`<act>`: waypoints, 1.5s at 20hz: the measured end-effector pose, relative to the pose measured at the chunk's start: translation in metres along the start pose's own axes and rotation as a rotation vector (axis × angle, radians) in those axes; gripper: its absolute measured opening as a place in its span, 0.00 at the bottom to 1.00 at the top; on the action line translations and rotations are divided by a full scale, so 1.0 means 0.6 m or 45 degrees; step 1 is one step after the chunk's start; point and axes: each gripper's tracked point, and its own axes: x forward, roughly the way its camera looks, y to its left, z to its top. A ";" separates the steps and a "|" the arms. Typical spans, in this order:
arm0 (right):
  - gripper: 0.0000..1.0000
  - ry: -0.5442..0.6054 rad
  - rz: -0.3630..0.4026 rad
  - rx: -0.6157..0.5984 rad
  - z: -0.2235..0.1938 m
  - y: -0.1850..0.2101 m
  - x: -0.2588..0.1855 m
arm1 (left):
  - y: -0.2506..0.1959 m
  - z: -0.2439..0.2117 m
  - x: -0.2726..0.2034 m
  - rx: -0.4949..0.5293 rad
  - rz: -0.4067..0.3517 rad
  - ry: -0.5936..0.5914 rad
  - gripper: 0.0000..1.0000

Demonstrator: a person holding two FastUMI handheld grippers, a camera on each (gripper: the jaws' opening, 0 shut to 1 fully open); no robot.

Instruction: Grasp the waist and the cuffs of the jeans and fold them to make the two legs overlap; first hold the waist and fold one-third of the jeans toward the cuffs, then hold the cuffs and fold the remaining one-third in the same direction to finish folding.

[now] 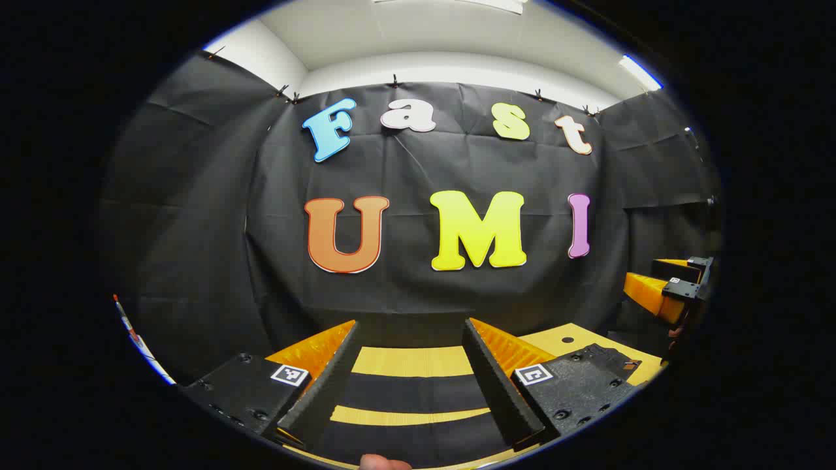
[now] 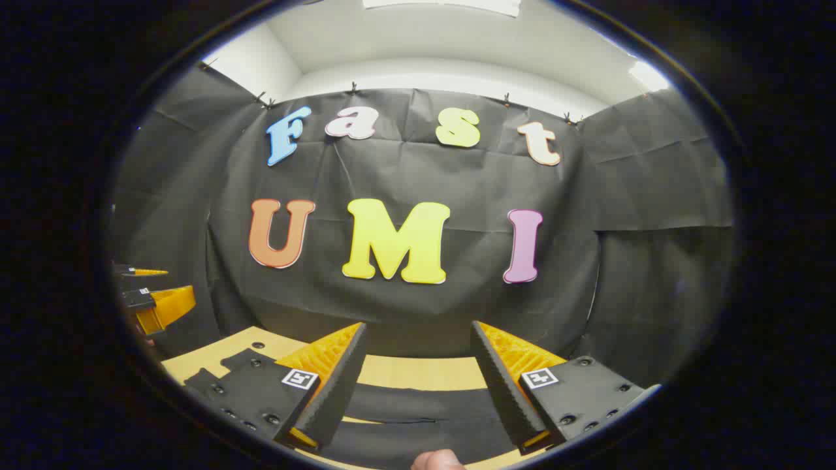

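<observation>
Jeans (image 1: 411,391), dark and flat, lie on the pale wooden table (image 1: 418,361) below both grippers, and strips of bare wood show between the dark bands of cloth. In the left gripper view the left gripper (image 1: 411,365) hangs above them with its fingers spread apart and nothing between them; a fingertip (image 1: 384,463) peeks in at the bottom edge. Each finger mount carries a small square black-and-white marker (image 1: 289,375), with no readable words. In the right gripper view the right gripper (image 2: 418,372) is likewise spread wide and empty above the jeans (image 2: 418,408), with a similar marker (image 2: 539,378) on its mount. Farther off, the black cloth wall (image 1: 196,228) backs the table, with a white ceiling (image 1: 418,32) above.
</observation>
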 end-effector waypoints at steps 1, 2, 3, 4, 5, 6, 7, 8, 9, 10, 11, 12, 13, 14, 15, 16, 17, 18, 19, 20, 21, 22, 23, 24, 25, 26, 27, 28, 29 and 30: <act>0.95 0.005 -0.003 0.000 -0.001 0.005 0.004 | 0.003 -0.010 0.001 0.006 0.008 0.021 0.98; 0.96 0.015 -0.007 0.002 -0.004 0.009 0.009 | 0.006 -0.013 0.002 0.002 0.001 0.029 1.00; 0.95 0.022 -0.004 -0.001 -0.007 0.014 0.011 | 0.015 -0.013 0.005 0.002 0.004 0.029 0.99; 0.95 0.026 -0.005 -0.008 -0.008 0.016 0.014 | 0.021 -0.013 0.008 0.007 0.010 0.029 0.99; 0.97 0.027 -0.010 -0.011 -0.009 0.015 0.019 | 0.025 -0.016 0.011 0.015 0.016 0.029 0.99; 0.95 0.032 -0.018 -0.008 -0.010 0.012 0.021 | 0.026 -0.016 0.014 0.018 0.013 0.028 0.99; 0.96 0.036 -0.022 -0.008 -0.012 0.011 0.023 | 0.025 -0.015 0.018 0.017 0.009 0.025 0.99; 0.96 0.039 -0.029 -0.013 -0.013 0.007 0.026 | 0.024 -0.017 0.022 0.017 0.002 0.030 0.99; 0.95 0.043 -0.033 -0.015 -0.014 0.004 0.030 | 0.023 -0.019 0.025 0.017 -0.002 0.034 0.99; 0.95 0.048 -0.037 -0.013 -0.016 0.000 0.032 | 0.023 -0.022 0.029 0.016 -0.009 0.042 0.99; 0.96 0.049 -0.041 -0.014 -0.017 -0.003 0.036 | 0.022 -0.023 0.033 0.017 -0.011 0.046 0.98; 0.97 0.051 -0.043 -0.018 -0.018 -0.005 0.040 | 0.024 -0.023 0.035 0.018 -0.007 0.050 0.99; 0.97 0.056 -0.043 -0.020 -0.020 -0.007 0.043 | 0.024 -0.029 0.037 0.015 -0.007 0.053 0.99; 0.96 0.061 -0.043 -0.018 -0.024 -0.013 0.041 | 0.023 -0.031 0.040 0.013 -0.003 0.059 0.99; 0.97 0.065 -0.046 -0.017 -0.024 -0.017 0.045 | 0.024 -0.032 0.042 0.014 0.000 0.064 0.99; 0.96 0.066 -0.047 -0.015 -0.025 -0.020 0.048 | 0.023 -0.033 0.046 0.015 0.000 0.067 0.99; 0.95 0.065 -0.050 -0.016 -0.025 -0.025 0.051 | 0.022 -0.033 0.047 0.019 -0.001 0.068 0.99; 0.97 0.064 -0.053 -0.015 -0.025 -0.028 0.053 | 0.022 -0.033 0.049 0.025 -0.001 0.071 0.99; 0.95 0.063 -0.054 -0.013 -0.024 -0.031 0.056 | 0.020 -0.033 0.049 0.032 -0.003 0.069 0.99; 0.95 0.062 -0.055 -0.011 -0.026 -0.033 0.058 | 0.019 -0.034 0.051 0.036 -0.004 0.070 0.99; 0.95 0.063 -0.054 -0.011 -0.026 -0.035 0.060 | 0.017 -0.036 0.053 0.036 -0.007 0.071 0.99; 0.95 0.063 -0.053 -0.013 -0.028 -0.038 0.062 | 0.016 -0.037 0.054 0.037 -0.006 0.076 0.99; 0.95 0.068 -0.052 -0.013 -0.031 -0.042 0.066 | 0.018 -0.041 0.055 0.038 -0.003 0.083 0.99; 0.96 0.078 -0.055 -0.003 -0.036 -0.049 0.070 | 0.019 -0.045 0.055 0.033 0.002 0.091 0.98; 0.95 0.093 -0.063 0.006 -0.042 -0.061 0.073 | 0.025 -0.048 0.056 0.023 0.013 0.104 0.99; 0.97 0.109 -0.082 0.012 -0.051 -0.078 0.075 | 0.035 -0.055 0.055 0.009 0.031 0.121 0.99; 0.97 0.131 -0.101 0.024 -0.059 -0.100 0.076 | 0.050 -0.068 0.053 -0.013 0.056 0.144 0.99; 0.97 0.158 -0.122 0.039 -0.073 -0.125 0.079 | 0.069 -0.084 0.051 -0.047 0.084 0.175 1.00; 0.97 0.194 -0.147 0.063 -0.088 -0.157 0.081 | 0.091 -0.105 0.046 -0.089 0.122 0.215 1.00; 0.95 0.248 -0.174 0.100 -0.110 -0.194 0.079 | 0.116 -0.131 0.040 -0.148 0.161 0.274 1.00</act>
